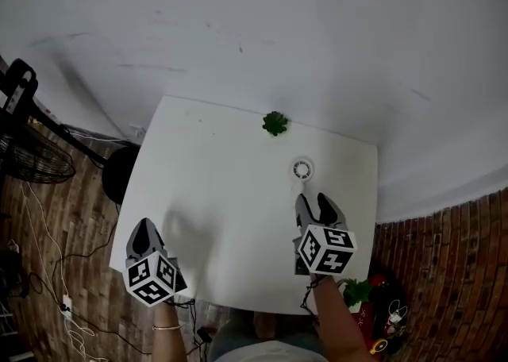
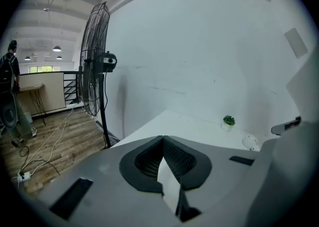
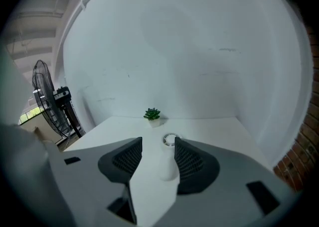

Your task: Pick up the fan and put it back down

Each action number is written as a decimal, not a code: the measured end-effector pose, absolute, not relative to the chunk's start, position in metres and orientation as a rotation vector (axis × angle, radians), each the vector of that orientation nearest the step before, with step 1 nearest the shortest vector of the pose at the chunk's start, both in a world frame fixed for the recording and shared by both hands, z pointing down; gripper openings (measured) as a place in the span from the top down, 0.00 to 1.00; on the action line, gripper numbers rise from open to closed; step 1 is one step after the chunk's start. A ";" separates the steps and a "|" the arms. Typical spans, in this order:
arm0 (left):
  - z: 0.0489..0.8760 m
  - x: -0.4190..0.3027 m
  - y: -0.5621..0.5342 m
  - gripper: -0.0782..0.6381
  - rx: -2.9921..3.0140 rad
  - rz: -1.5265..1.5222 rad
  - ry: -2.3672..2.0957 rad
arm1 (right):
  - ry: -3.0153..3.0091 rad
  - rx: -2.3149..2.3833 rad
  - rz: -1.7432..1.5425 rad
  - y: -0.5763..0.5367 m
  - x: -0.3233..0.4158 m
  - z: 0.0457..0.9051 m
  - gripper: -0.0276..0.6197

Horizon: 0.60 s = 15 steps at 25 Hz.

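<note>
Right hand-held gripper (image 1: 313,203) spread open around the handle, left hand-held gripper (image 1: 144,225) pinched shut, empty. Just one small white fan (image 1: 302,169), round ring-shaped head; one tiny green plant (image 1: 275,123).

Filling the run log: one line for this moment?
right gripper: jaws open, fan between them | left gripper: jaws shut, empty | fan on table

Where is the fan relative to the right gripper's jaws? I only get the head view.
Observer: The right gripper view shows the right gripper open, with the handle of the fan between its jaws and a gap at the left jaw.
Operator: Left gripper?
Observer: The left gripper is shut, its tips meeting on nothing.
Operator: Anyone nearby?
Observer: The left gripper view shows a person standing far off on the wood floor.
</note>
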<state>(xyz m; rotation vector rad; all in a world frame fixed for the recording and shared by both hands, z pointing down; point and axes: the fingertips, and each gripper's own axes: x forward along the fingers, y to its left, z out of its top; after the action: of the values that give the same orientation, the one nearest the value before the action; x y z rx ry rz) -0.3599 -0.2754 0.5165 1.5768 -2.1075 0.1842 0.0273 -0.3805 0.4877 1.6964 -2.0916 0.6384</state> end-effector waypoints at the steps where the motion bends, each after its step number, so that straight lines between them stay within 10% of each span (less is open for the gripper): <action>1: 0.521 -0.363 -0.275 0.87 1.563 0.187 -2.106 | -2.078 1.691 0.646 -0.384 0.025 0.494 0.64; 15: 0.565 -0.379 -0.271 0.87 1.486 0.274 -2.060 | -1.903 1.676 0.673 -0.416 0.022 0.558 0.63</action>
<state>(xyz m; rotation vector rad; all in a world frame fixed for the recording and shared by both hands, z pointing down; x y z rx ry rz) -0.3795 -0.2712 0.5652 1.4864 -2.0601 0.2738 0.0221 -0.4159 0.5580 1.6757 -1.9033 0.6726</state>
